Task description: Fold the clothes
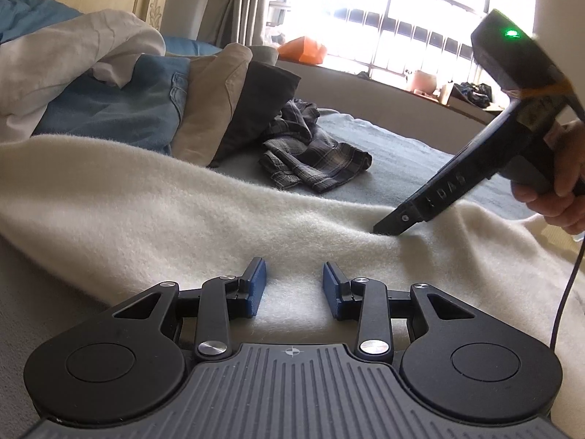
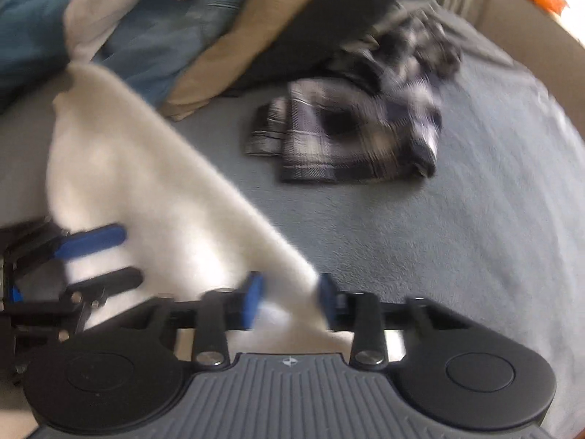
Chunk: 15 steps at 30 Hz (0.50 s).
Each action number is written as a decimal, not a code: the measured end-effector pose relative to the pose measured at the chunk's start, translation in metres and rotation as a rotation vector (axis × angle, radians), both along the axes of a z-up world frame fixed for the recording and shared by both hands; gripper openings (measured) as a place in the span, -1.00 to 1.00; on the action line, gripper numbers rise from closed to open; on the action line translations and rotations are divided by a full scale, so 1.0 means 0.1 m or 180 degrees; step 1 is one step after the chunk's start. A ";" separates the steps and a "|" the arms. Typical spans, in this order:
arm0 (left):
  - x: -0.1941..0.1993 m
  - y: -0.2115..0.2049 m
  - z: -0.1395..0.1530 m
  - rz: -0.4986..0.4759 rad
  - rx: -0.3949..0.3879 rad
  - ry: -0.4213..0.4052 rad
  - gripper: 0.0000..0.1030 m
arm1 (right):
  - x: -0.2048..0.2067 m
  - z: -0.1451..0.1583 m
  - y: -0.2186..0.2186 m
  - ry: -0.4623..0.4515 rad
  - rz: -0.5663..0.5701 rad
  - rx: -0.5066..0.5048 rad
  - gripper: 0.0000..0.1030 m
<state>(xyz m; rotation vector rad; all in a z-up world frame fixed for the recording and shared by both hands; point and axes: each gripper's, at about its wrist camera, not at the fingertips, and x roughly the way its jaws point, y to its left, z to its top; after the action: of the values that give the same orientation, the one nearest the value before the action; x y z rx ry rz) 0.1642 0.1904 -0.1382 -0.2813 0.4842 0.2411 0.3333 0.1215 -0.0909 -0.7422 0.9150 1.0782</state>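
Left wrist view: left hand-held gripper (image 1: 294, 289), jaws spread, nothing pinched, over cream fleece garment (image 1: 153, 201) on bed (image 1: 395, 153). Right hand-held gripper (image 1: 389, 227) tips in fleece. Plaid garment (image 1: 314, 157) far.

Right wrist view, blurred: right hand-held gripper (image 2: 289, 301) jaws apart, fleece edge between, contact unclear.

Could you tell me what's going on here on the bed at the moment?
A person is working on a fluffy cream garment spread across the grey bedcover, a two-finger gripper in each hand. The left gripper sits over the near part of the fabric, pads apart. The right gripper is down at the cloth's edge, fabric between its pads. A crumpled plaid garment and a pile of clothes wait behind.
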 end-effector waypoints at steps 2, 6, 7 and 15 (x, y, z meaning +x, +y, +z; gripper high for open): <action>-0.01 0.00 0.00 0.0004 -0.0016 -0.0014 -0.31 | -0.10 0.07 -0.01 -0.0281 0.0071 0.0056 -0.77; 0.00 -0.01 -0.01 0.0012 0.0025 -0.0004 -0.31 | -0.17 0.03 0.00 -0.0667 -0.0071 0.0253 -0.78; 0.01 -0.01 -0.01 0.0013 0.0035 0.0001 -0.31 | -0.19 -0.03 0.03 -0.0780 -0.0095 0.0248 -0.78; 0.01 -0.01 -0.01 0.0016 0.0040 0.0008 -0.31 | 0.18 -0.02 -0.04 -0.0616 -0.1399 0.0906 -0.61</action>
<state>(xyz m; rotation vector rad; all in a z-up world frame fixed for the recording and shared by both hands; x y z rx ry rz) 0.1650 0.1894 -0.1391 -0.2700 0.4845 0.2493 0.3511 0.1175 -0.0933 -0.3760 0.6968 0.7119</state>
